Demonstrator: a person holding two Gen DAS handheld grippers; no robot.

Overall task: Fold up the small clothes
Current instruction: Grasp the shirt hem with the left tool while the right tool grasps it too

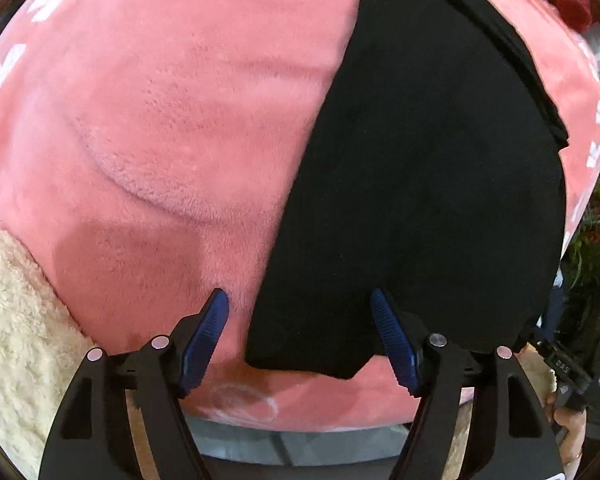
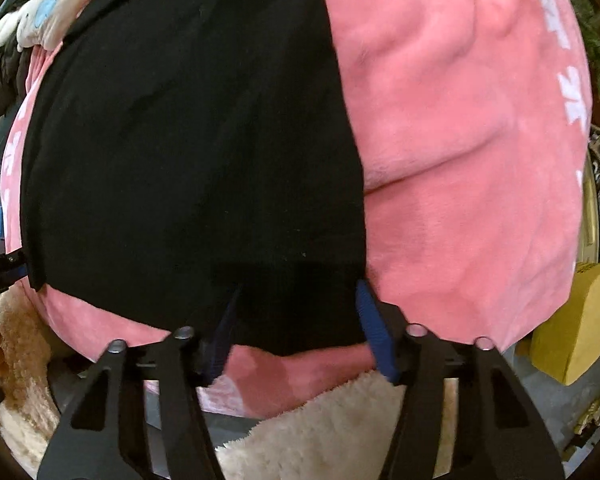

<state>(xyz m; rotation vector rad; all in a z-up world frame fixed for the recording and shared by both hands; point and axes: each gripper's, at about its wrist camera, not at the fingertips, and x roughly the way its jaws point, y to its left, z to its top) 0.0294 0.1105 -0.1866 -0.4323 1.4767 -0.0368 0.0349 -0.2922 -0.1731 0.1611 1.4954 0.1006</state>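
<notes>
A black garment (image 1: 420, 184) lies flat on a pink fleece blanket (image 1: 160, 120). My left gripper (image 1: 300, 304) is open, its blue pads straddling the garment's near left corner just above the cloth. In the right wrist view the same black garment (image 2: 196, 168) fills the middle on the pink blanket (image 2: 460, 140). My right gripper (image 2: 296, 300) is open over the garment's near right corner, holding nothing that I can see.
A cream fluffy cushion (image 1: 16, 340) lies at the near left, and also shows in the right wrist view (image 2: 320, 428). A yellow block (image 2: 572, 320) stands to the right. Plush toys (image 2: 56, 4) lie at the far left. The blanket's near edge hangs over the table edge.
</notes>
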